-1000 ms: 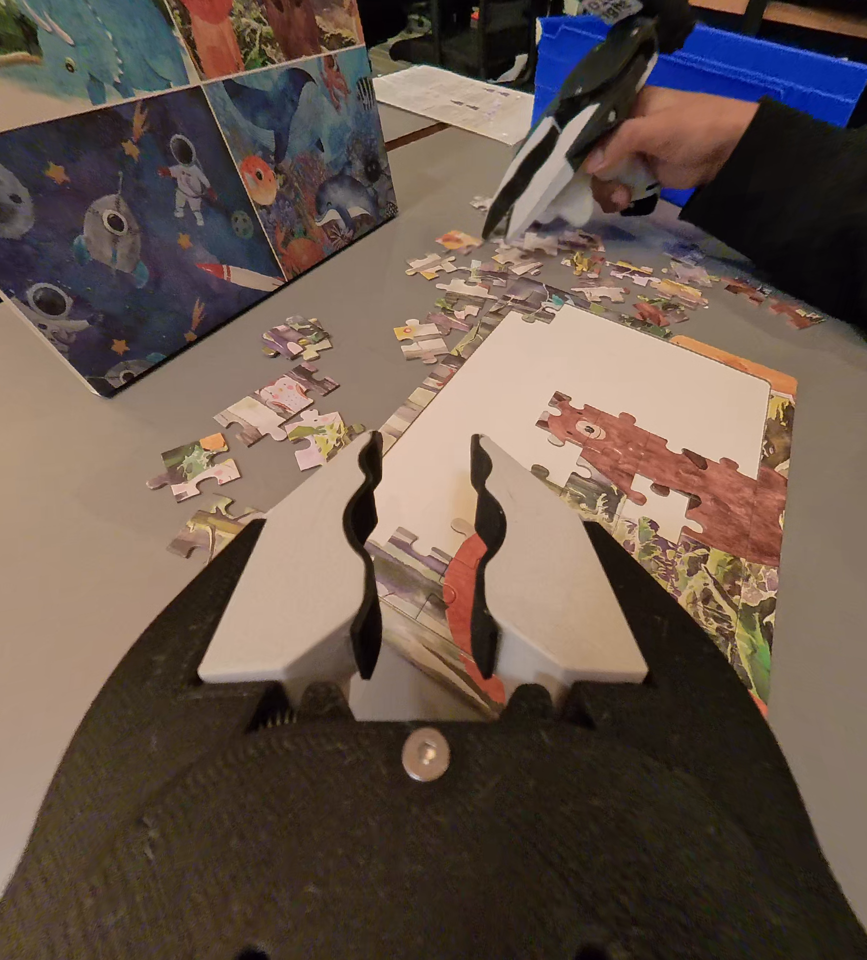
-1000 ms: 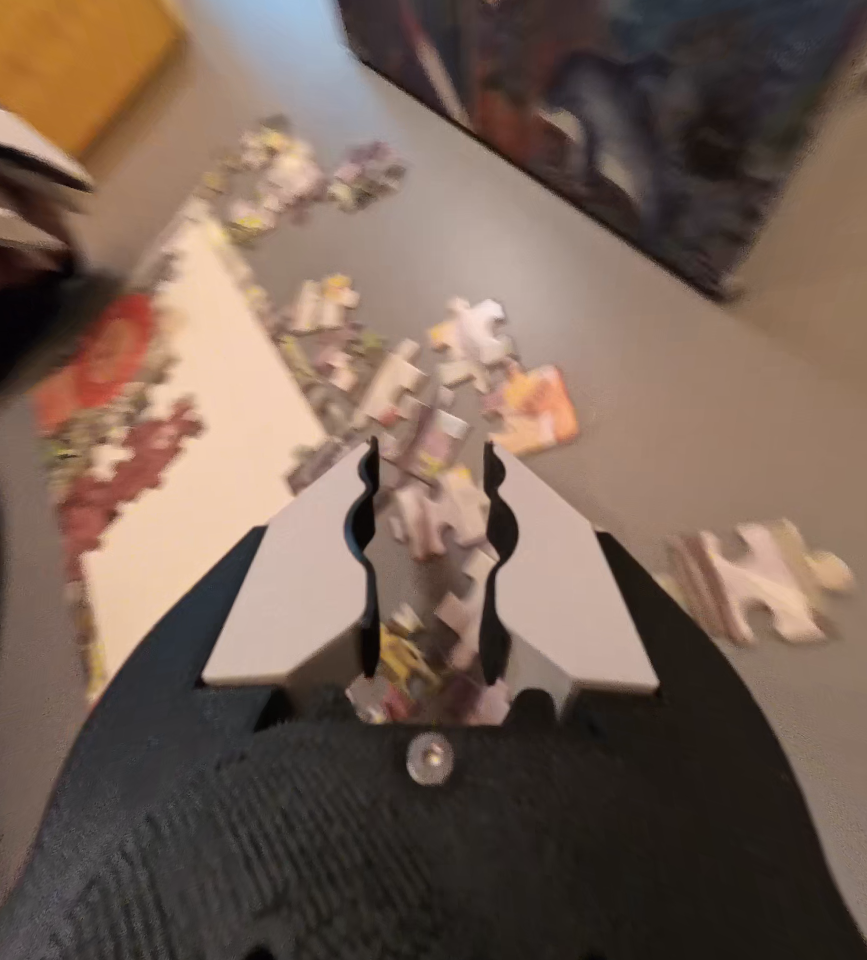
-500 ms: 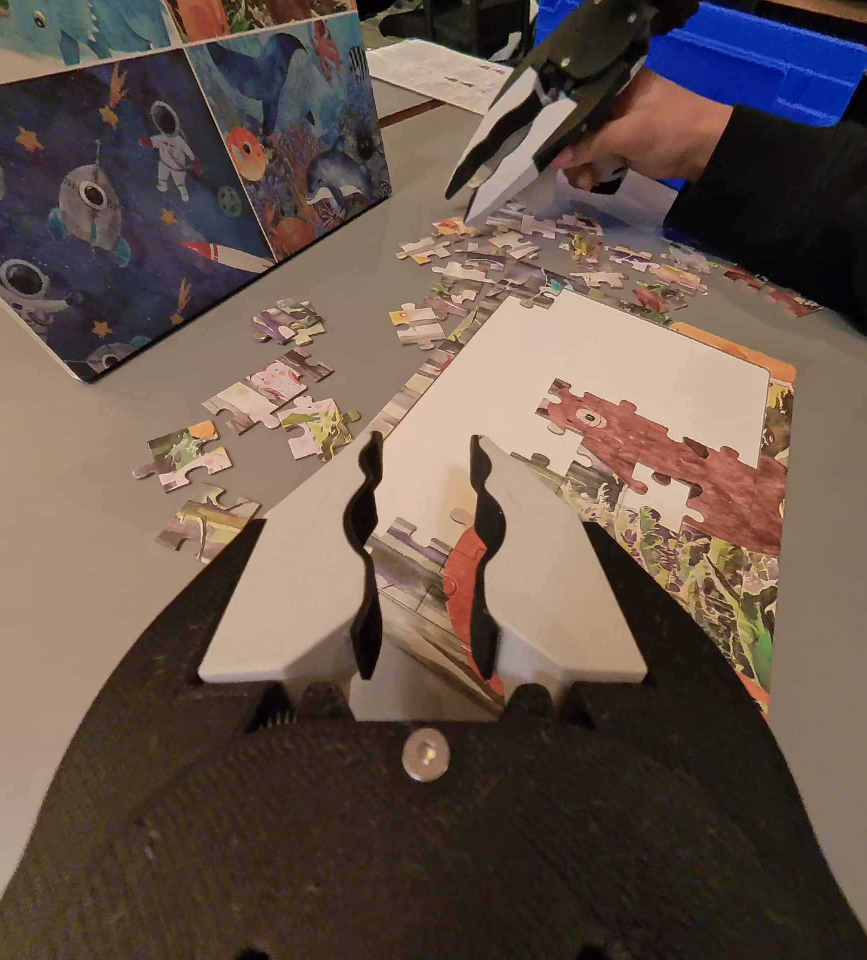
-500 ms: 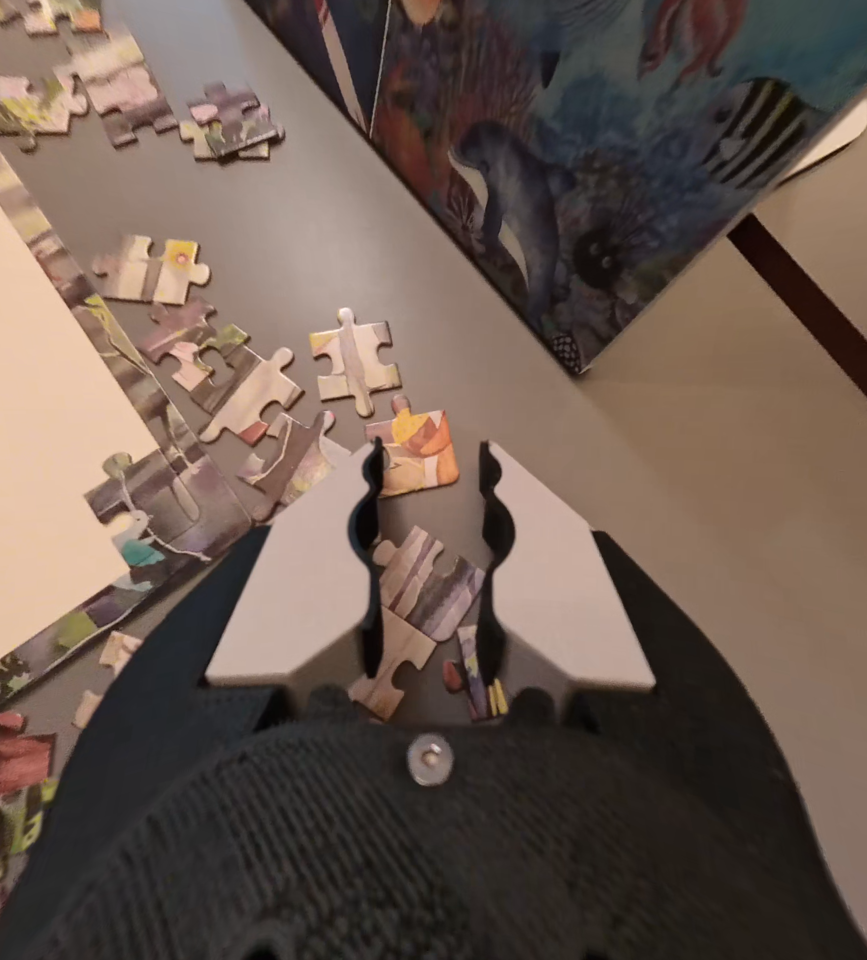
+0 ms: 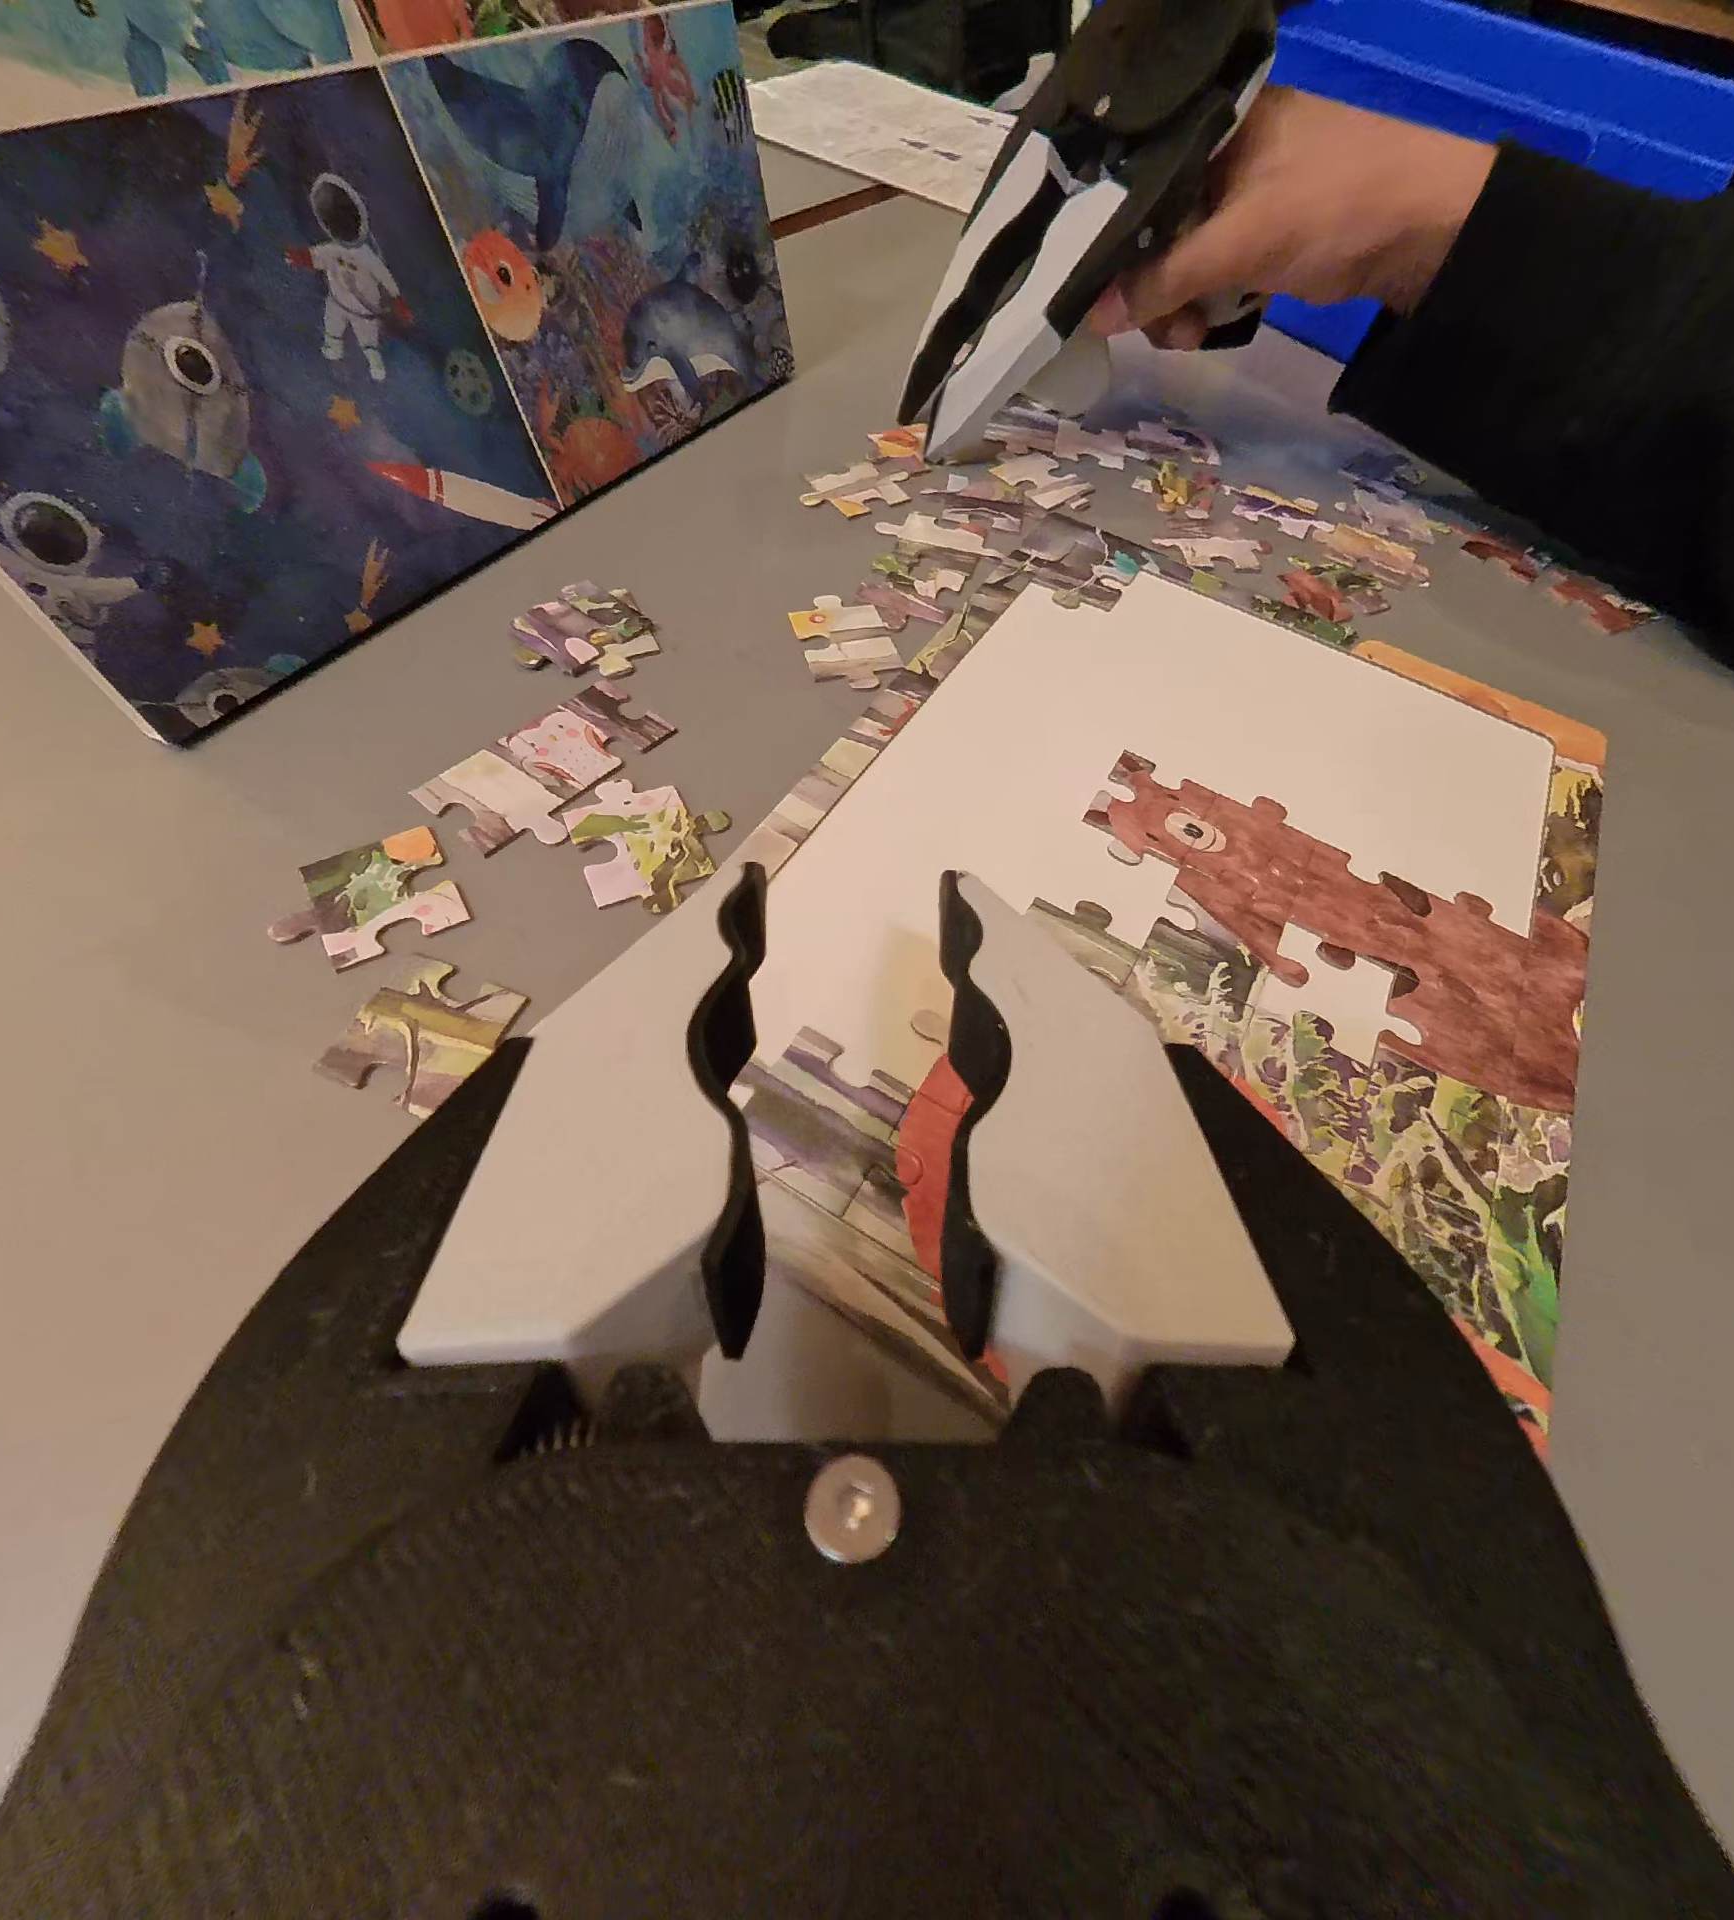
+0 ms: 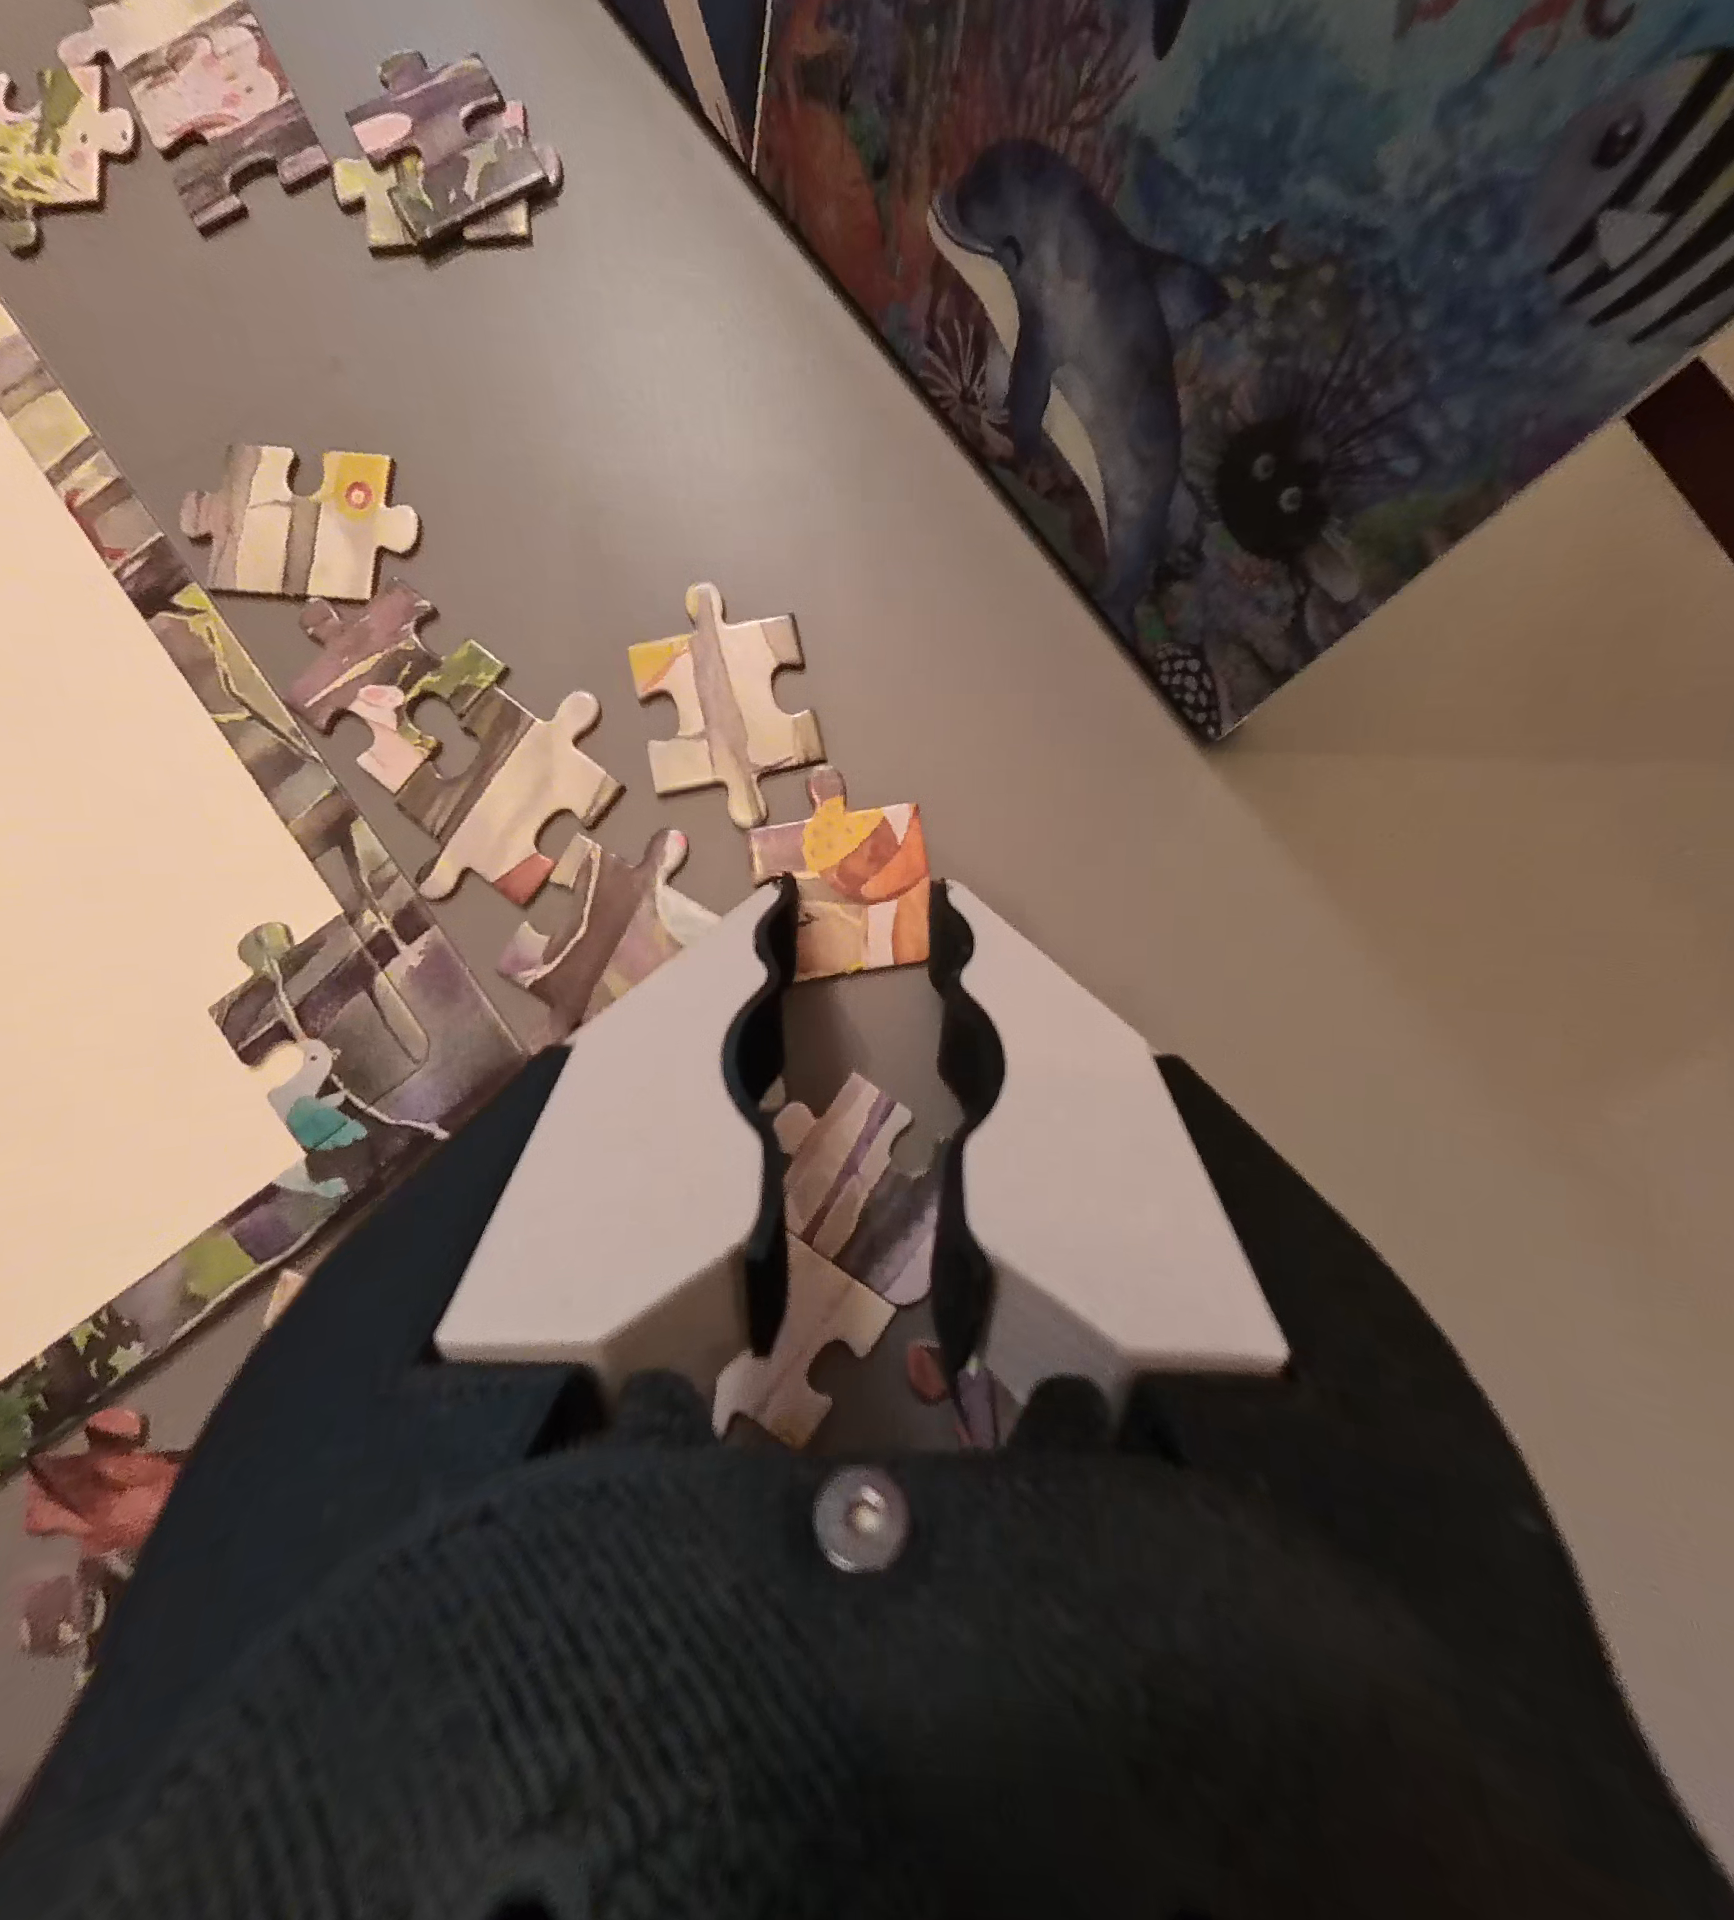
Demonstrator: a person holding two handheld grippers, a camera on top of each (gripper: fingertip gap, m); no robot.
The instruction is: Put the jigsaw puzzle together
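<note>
We see a grey table (image 5: 94, 1039) filling both views. A big picture box (image 5: 323, 343) with space and sea scenes stands in the upper left of the left wrist view, and fills the upper right of the right wrist view. The puzzle board (image 5: 1206, 748) lies at centre right of the left view, its middle mostly bare white, with a brown bear section (image 5: 1362, 914) and green foliage joined along its right and lower parts. Loose pieces (image 5: 551, 790) lie scattered left of the board and beyond its far edge.

Our left gripper (image 5: 847, 883) hovers over the board's near corner, its jaws apart with nothing between them. Our right gripper (image 6: 863, 894) points down among the far pieces; its jaws stand apart, the tips on either side of an orange piece (image 6: 858, 883) lying flat on the table. We cannot tell if they touch it. A striped piece (image 6: 728, 717) lies just beyond it.
</note>
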